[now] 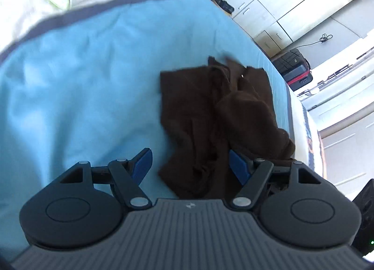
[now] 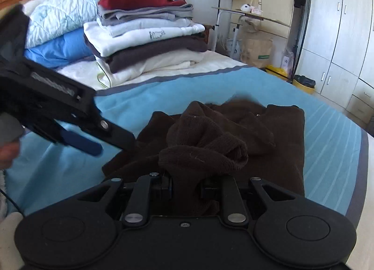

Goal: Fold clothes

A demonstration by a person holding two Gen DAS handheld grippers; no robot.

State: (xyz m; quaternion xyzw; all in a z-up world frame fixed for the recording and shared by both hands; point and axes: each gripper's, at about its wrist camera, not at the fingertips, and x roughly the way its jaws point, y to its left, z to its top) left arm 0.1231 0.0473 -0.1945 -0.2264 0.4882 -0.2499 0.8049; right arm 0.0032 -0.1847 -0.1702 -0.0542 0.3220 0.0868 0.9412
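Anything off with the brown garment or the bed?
The brown sweater is rumpled, not flat: one sleeve is bunched up on top, pinched in the right tool. The folded stack behind looks tidy.

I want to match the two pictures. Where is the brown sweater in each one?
Left wrist view: brown sweater lies right of centre, on the blue blanket.
Right wrist view: it fills the lower middle, one sleeve bunched in the right claw.
Shared landmark: the blanket's grey border stripe.
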